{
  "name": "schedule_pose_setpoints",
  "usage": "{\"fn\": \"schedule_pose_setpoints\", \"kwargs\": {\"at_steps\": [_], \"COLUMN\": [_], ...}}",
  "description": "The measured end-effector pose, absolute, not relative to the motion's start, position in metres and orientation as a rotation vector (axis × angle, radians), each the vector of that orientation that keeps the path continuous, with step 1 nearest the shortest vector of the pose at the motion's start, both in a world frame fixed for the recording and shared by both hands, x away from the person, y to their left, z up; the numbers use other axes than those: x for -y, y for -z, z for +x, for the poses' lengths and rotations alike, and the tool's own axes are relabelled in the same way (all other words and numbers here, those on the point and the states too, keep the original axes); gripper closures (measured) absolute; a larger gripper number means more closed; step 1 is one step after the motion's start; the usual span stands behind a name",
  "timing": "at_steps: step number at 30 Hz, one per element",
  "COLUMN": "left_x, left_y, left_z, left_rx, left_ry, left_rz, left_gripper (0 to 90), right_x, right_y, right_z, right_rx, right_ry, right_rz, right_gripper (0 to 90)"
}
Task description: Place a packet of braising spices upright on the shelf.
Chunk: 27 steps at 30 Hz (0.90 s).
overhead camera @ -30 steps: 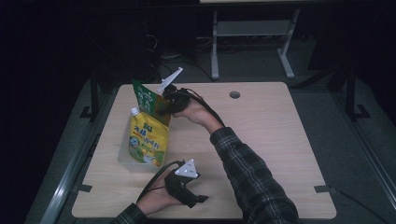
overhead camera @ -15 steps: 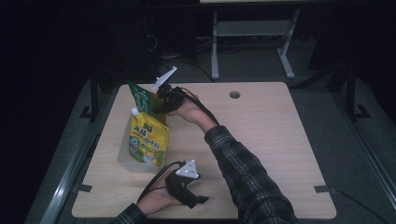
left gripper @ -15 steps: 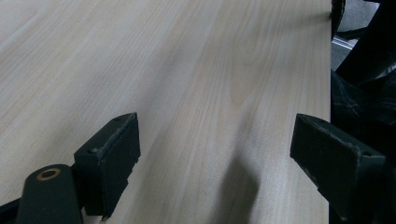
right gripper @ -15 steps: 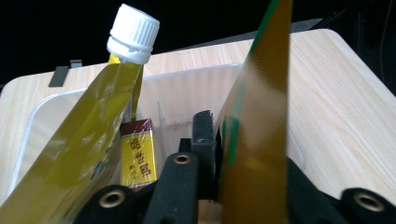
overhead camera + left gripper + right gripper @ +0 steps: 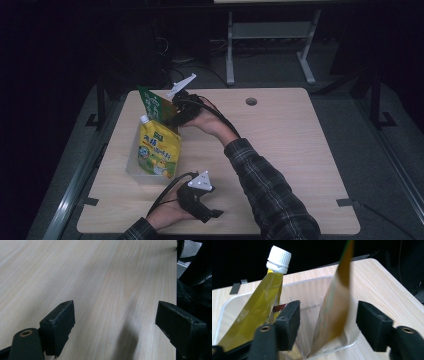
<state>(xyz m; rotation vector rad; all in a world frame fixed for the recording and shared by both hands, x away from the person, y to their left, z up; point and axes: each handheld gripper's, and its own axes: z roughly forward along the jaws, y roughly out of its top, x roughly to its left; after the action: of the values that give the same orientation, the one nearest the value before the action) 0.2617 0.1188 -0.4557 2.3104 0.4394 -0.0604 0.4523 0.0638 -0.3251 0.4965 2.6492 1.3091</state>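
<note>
Nearest the person, the left gripper (image 5: 212, 215) rests low over the table (image 5: 300, 150) close to its near edge, jaws spread wide over bare wood; its own view shows the table's edge running just past one jaw. A broad stretch of open tabletop lies to the right of both arms. Farther off, toward the left edge, stands a clear bin (image 5: 134, 170) with a yellow spouted pouch (image 5: 157, 152) leaning in it, white cap up. At the bin's far end the right gripper (image 5: 175, 119) straddles a green pouch (image 5: 152, 104), jaws parted on either side of it and not touching. That pouch stands nearly upright and slightly blurred, its lower end inside the bin, gold-brown on its edge.
</note>
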Motion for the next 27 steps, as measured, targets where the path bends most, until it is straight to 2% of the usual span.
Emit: {"fn": "schedule_pose_setpoints", "kwargs": {"at_steps": [5,18,27], "left_x": [-0.121,-0.126,-0.129], "left_y": [0.455,0.453,0.451], "left_z": [0.263,0.267,0.268], "left_rx": [-0.436,-0.432,-0.443], "left_ry": [0.062,0.058,0.041], "left_rz": [2.311,2.307,2.297], "left_gripper": [15.5,15.8,16.0], "right_x": [-0.046,0.011,0.057], "right_y": [0.327,0.331,0.351], "right_z": [0.446,0.424,0.400], "right_rx": [-2.647,-2.586,-2.571], "right_ry": [-1.342,-1.369,-1.341], "right_rz": [0.532,0.567,0.611], "right_gripper": [30.5,28.9,27.5]}}
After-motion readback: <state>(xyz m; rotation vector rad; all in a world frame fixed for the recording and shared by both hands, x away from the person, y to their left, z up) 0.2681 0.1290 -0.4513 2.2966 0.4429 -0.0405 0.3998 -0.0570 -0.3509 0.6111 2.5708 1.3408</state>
